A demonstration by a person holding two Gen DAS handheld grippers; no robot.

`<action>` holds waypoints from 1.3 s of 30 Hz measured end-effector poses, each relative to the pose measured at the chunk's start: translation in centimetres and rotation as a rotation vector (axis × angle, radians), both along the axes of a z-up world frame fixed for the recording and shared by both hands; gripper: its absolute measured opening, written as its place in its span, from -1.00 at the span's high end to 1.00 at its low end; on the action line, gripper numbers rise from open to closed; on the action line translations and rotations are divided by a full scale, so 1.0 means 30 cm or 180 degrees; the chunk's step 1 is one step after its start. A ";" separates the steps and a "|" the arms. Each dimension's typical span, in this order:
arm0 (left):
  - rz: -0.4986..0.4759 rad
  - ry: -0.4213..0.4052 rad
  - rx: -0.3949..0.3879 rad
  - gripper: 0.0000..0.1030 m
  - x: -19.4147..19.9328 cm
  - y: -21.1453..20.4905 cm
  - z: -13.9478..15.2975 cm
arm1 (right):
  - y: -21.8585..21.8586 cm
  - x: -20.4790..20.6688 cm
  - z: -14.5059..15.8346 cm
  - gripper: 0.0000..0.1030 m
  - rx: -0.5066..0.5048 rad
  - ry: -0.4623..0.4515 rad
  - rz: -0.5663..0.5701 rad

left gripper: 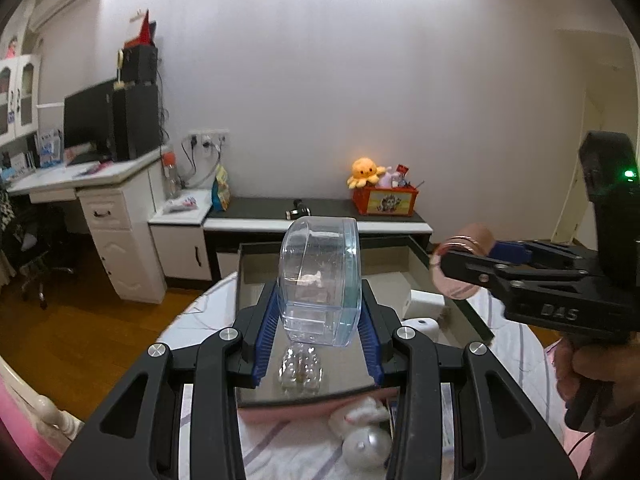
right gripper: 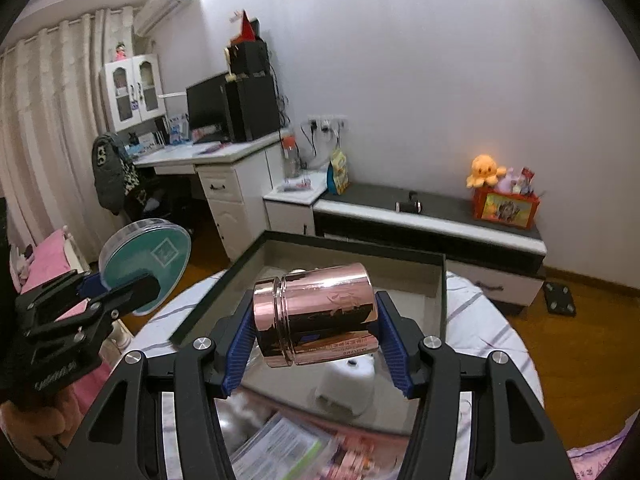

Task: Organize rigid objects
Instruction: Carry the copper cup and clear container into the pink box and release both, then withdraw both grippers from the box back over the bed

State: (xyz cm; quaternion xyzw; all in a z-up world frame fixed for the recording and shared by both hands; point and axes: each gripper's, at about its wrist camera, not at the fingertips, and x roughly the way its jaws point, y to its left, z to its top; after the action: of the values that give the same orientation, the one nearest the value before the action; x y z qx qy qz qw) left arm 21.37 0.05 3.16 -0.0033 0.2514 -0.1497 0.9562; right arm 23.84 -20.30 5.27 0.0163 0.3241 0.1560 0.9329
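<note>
Black-armed and blue-padded, the left gripper [left gripper: 320, 312] pinched a clear round plastic case with a teal base [left gripper: 320, 284] on edge between its pads, while the right gripper [right gripper: 316, 328] clamped a rose-gold metal canister with a grooved lid [right gripper: 316, 314] lying on its side, one pad on its lid end and the other on its base. Both objects hung in the air, the case above a mirrored tray [left gripper: 340, 384] and the canister in front of the open dark-rimmed drawer [right gripper: 443, 280] that stood just beyond on a striped white cloth [right gripper: 480, 320]. Each gripper also appeared at the edge of the other's view, well apart from it. A slip looked the likeliest trouble: the canister's polished, curved wall gave the pads little to bite on, and the case was gripped only across its lower part, so a quick swing could have tipped either one loose onto the white box [right gripper: 348, 384] and small glass bottle [left gripper: 300, 372] below. Behind them, a long low white cabinet with a dark top [left gripper: 320, 208] carried an orange plush octopus [left gripper: 364, 172] beside a red toy box [left gripper: 386, 200], well clear of both grippers.
</note>
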 end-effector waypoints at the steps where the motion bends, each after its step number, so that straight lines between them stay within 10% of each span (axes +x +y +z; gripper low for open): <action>1: -0.0009 0.0052 0.0014 0.27 0.033 -0.010 -0.017 | -0.005 0.031 -0.019 -0.13 0.0018 0.0067 -0.0011; 18: -0.0085 0.0759 0.0181 0.18 0.276 -0.133 -0.270 | -0.057 0.252 -0.251 -0.35 0.0092 0.0746 -0.0114; 19: -0.0069 0.0751 0.0181 -0.05 0.269 -0.130 -0.268 | -0.062 0.242 -0.247 -0.64 0.0112 0.0717 -0.0142; 22: 0.0101 0.0603 0.0177 -0.99 0.221 -0.099 -0.236 | -0.079 0.228 -0.224 -0.66 0.0191 0.0654 -0.0239; 39: 0.0286 0.0172 -0.0013 -1.00 -0.150 0.027 -0.070 | -0.051 -0.231 0.024 -0.68 0.0279 -0.0112 -0.0546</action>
State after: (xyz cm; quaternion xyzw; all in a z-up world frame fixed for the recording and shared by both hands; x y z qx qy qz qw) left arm 16.86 0.87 1.05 -0.0206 0.2765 -0.1070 0.9548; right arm 16.91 -21.81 5.98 0.0820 0.2980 0.0899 0.9468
